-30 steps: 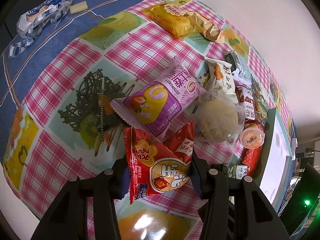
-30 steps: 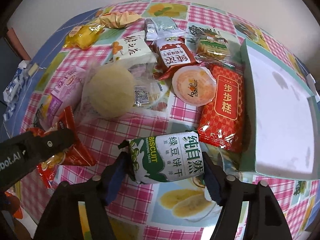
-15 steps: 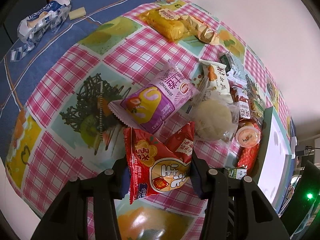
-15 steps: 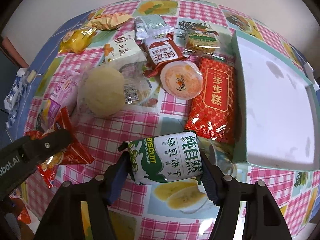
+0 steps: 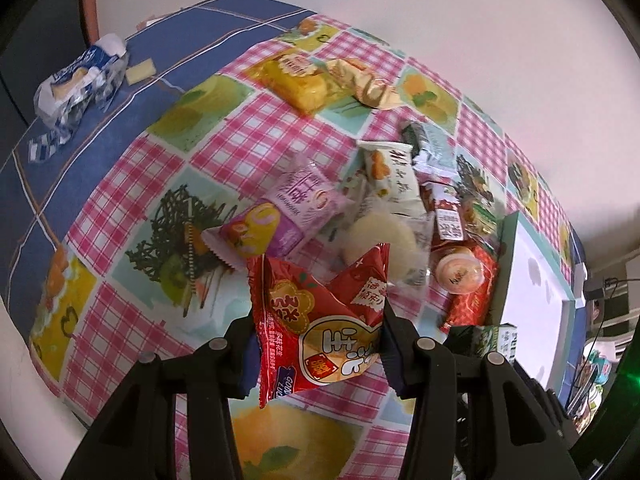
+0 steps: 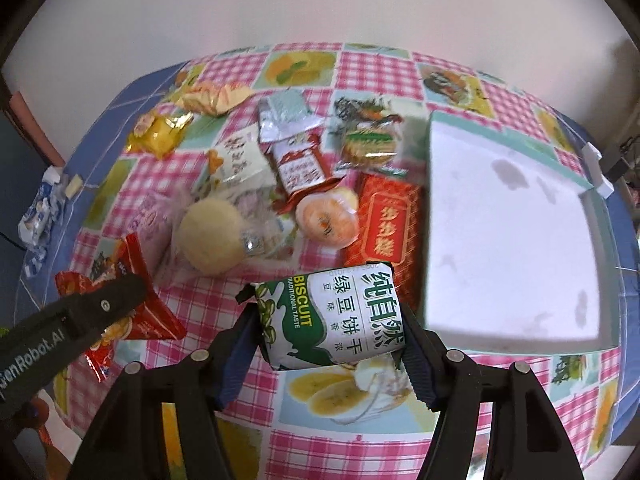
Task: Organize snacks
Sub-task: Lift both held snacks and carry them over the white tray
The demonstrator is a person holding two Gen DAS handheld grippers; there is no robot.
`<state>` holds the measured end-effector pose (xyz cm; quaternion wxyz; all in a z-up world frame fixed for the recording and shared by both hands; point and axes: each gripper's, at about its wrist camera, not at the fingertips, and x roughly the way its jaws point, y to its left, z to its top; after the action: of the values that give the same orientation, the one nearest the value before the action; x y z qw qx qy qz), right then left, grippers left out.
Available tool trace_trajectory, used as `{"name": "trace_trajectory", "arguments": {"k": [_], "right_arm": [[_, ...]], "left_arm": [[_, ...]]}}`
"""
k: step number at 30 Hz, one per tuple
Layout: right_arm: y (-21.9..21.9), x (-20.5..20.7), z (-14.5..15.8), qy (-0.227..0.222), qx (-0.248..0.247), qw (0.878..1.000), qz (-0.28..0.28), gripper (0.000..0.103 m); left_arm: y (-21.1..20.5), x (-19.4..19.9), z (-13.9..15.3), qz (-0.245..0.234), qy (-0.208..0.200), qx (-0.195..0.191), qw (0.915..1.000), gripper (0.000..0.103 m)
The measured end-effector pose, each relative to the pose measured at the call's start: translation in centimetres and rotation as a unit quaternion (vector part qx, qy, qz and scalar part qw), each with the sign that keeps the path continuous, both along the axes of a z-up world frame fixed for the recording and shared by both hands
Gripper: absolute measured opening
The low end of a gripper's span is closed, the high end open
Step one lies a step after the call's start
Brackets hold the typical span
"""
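Red peanut packet [image 5: 320,322] clamped in left tool [image 5: 318,344], green biscuit pack [image 6: 332,316] in right tool [image 6: 332,332]; both now higher off counter [image 6: 256,384], bound for white tray [image 6: 508,240] at two o'clock.

A tablecloth [image 5: 248,136] printed with pink gingham squares and fruit pictures is spread over a blue cloth [image 5: 52,168], which is seen bare at 9 to 11 o'clock in the left wrist view. A plain white wall [image 6: 320,4] is seen behind the table at 12 o'clock. Dark cables [image 5: 612,280] and blurred clutter are glimpsed at 3 to 4 o'clock.
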<state>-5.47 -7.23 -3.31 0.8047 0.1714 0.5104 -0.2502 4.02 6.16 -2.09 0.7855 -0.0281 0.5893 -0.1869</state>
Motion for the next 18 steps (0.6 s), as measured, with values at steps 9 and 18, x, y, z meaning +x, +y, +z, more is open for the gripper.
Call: {"name": "trace_trajectory", "arguments": {"k": [9, 18], "right_arm": [[-5.4, -2.5, 2.1, -0.025, -0.004, 0.997, -0.072, 0.069], [-14.0, -7.7, 2.5, -0.031, 0.009, 0.979, -0.203, 0.069]], "left_arm": [[-4.5, -1.2, 2.8, -0.049, -0.028, 0.009, 0.9984, 0.051], [-13.2, -3.9, 6.0, -0.129, -0.052, -0.001, 0.9903, 0.051]]}}
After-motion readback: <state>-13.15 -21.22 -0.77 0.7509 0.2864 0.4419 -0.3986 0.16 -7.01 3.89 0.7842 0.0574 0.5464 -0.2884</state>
